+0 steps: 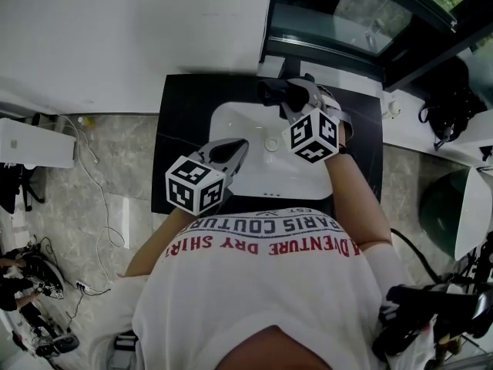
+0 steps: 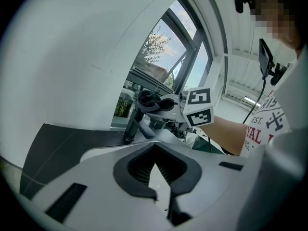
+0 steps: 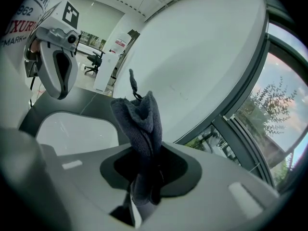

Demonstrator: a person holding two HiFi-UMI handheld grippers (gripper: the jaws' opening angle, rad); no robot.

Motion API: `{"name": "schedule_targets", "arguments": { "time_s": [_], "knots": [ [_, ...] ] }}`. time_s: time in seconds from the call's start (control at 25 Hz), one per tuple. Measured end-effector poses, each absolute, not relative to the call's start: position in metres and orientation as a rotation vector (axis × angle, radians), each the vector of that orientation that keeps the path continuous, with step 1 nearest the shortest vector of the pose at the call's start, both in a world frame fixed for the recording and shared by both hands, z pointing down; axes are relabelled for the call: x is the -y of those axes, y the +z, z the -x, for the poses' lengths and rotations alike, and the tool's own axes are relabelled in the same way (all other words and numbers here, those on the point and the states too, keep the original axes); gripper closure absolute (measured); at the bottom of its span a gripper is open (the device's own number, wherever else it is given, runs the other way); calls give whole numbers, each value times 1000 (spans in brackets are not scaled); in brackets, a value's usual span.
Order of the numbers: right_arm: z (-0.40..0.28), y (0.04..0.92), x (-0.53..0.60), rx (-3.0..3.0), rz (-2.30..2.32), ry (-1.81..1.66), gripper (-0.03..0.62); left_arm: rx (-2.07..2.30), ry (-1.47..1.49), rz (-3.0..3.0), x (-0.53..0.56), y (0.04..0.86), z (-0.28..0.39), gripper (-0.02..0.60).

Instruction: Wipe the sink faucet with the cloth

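Note:
A dark grey cloth (image 3: 142, 120) sticks up from my right gripper (image 3: 147, 174), which is shut on it. In the head view that gripper (image 1: 296, 96) holds the cloth (image 1: 272, 91) at the back rim of the white sink (image 1: 231, 122), covering the faucet there. The left gripper view shows the dark faucet (image 2: 133, 123) standing upright, with the right gripper's marker cube (image 2: 199, 108) just beside its top. My left gripper (image 1: 239, 147) hovers over the sink's front left; its jaws (image 2: 155, 163) are shut with nothing between them.
The sink sits in a black counter (image 1: 181, 129) against a white wall. A window (image 1: 347, 14) lies behind the faucet. A drain (image 1: 271, 142) is in the basin. On the floor at left lie cables (image 1: 96, 183) and a white box (image 1: 35, 141). A black bag (image 1: 451, 102) is at right.

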State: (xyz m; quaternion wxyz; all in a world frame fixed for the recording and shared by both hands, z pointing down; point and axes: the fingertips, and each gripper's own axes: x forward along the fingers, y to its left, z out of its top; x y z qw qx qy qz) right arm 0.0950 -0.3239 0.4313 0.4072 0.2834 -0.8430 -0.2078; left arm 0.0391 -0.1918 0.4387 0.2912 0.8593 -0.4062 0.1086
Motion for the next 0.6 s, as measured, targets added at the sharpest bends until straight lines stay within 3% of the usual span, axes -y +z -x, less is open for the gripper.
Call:
{"name": "schedule_targets", "arguments": {
  "time_s": [0.6],
  "knots": [
    [-139,468,302,1890,-632,-678,511,1075,286,-2288,190,442,-39,580]
  ]
}}
